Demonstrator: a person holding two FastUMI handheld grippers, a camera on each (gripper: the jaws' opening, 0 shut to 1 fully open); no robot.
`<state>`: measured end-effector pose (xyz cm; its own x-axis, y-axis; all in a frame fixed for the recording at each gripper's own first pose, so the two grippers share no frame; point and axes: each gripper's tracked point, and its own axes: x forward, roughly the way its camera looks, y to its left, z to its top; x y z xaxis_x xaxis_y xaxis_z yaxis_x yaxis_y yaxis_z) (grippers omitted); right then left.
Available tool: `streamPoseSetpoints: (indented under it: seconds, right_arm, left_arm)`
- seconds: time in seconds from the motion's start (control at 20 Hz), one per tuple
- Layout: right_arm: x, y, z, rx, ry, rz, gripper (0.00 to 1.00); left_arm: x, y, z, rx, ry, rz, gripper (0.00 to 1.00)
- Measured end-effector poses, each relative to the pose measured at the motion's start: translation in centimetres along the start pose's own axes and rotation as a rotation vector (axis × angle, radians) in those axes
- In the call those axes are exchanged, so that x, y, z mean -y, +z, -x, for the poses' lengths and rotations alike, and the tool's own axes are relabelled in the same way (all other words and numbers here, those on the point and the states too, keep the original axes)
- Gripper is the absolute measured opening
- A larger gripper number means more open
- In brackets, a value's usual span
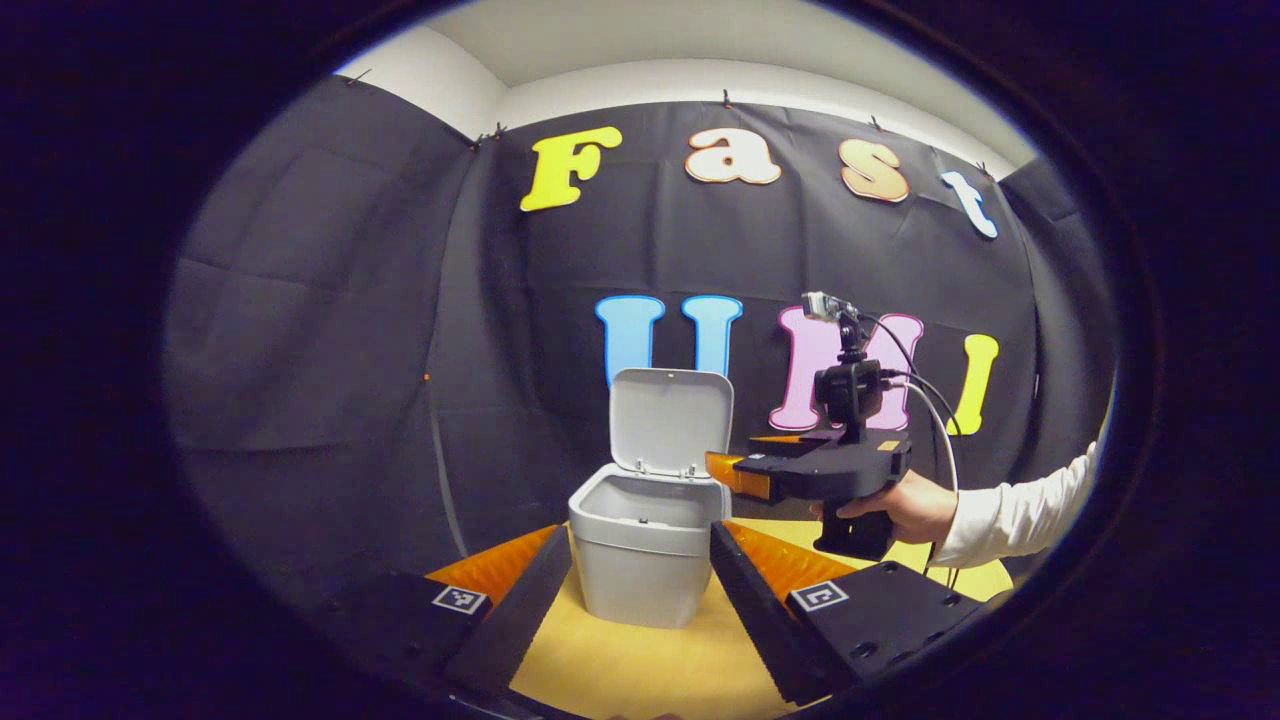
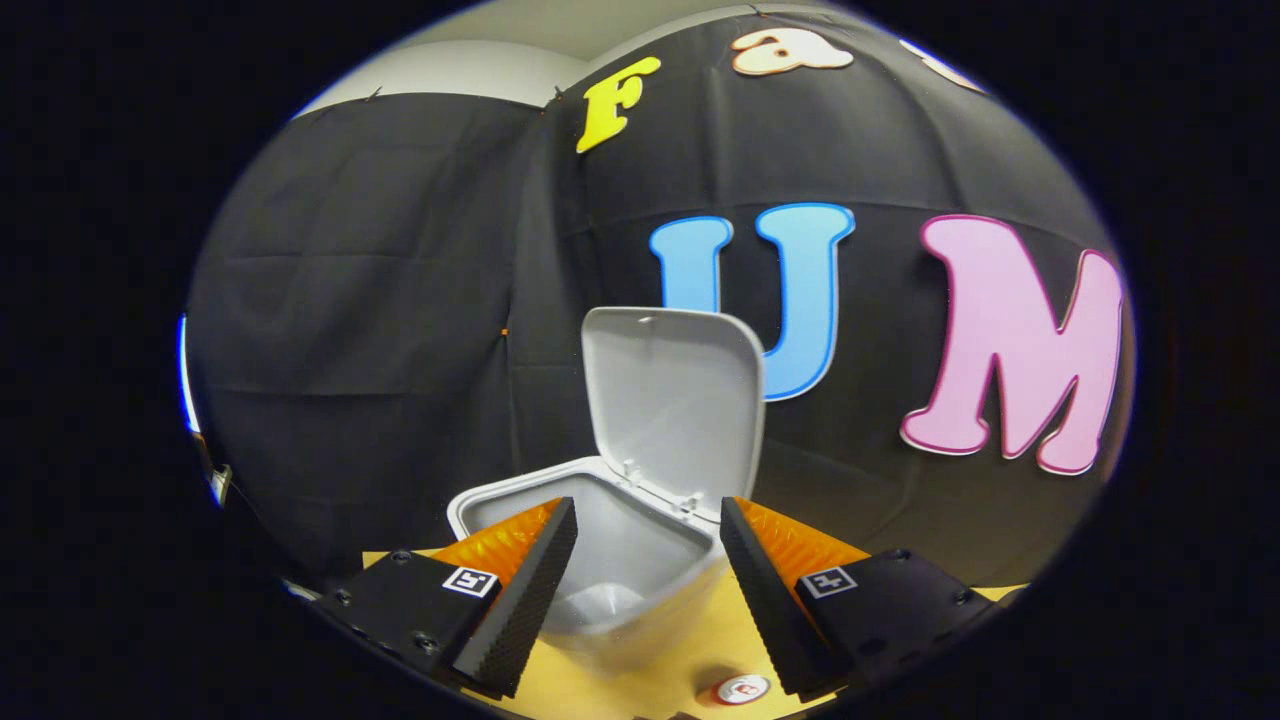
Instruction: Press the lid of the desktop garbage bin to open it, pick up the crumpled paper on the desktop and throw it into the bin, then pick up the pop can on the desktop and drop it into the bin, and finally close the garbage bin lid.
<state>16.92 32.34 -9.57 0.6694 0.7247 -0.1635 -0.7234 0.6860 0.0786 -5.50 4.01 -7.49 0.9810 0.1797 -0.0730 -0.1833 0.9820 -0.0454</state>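
The grey garbage bin stands on the yellow table with its lid swung up and upright. My left gripper is open, low in front of the bin, its fingers framing the bin without touching it. The right gripper, held by a hand, hovers at the bin's upper right rim. In the right gripper view this gripper is open over the bin, with nothing between its fingers. A pale lump lies at the bin's bottom. The red-and-white top of the pop can shows on the table below the right gripper.
A white sleeve reaches in from the right. Black cloth wall stands close behind the bin. Bare yellow tabletop lies in front of the bin.
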Motion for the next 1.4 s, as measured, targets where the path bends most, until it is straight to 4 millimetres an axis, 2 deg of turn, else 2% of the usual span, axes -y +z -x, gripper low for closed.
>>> streamPoseSetpoints:
  seconds: [0.2, 0.5, 0.65, 0.8, 0.95, 1.05, 1.2, 1.4]
  right_arm:
    - [5.4, 0.9, 4.8, 0.001, -0.104, -0.001, 0.93]
    - [13.6, 1.0, 14.1, -0.020, -0.285, 0.063, 0.93]
    - [17.0, 0.3, 18.5, -0.039, -0.378, 0.101, 0.93]
    - [19.6, -1.3, 21.8, -0.085, -0.451, 0.112, 0.93]
    - [20.9, -2.4, 23.8, -0.111, -0.494, 0.096, 0.93]
    - [21.4, -3.3, 24.3, -0.124, -0.513, 0.077, 0.93]
    - [21.7, -3.9, 24.4, -0.142, -0.528, 0.048, 0.93]
    - [21.8, -4.7, 24.2, -0.158, -0.529, 0.034, 0.93]
  left_arm:
    - [5.2, -3.4, -4.3, 0.050, -0.125, -0.014, 0.94]
    - [13.7, -12.1, -11.3, -0.037, -0.307, 0.072, 0.94]
    - [15.2, -15.8, -14.8, -0.083, -0.314, 0.054, 0.94]
    - [16.4, -20.0, -18.0, -0.184, -0.318, 0.013, 0.95]
    - [17.7, -22.1, -20.1, -0.219, -0.340, -0.003, 0.96]
    - [19.0, -23.1, -21.2, -0.237, -0.365, -0.012, 0.96]
    - [21.1, -24.4, -23.0, -0.257, -0.397, -0.046, 0.96]
    - [23.1, -26.3, -24.3, -0.294, -0.430, -0.071, 0.96]
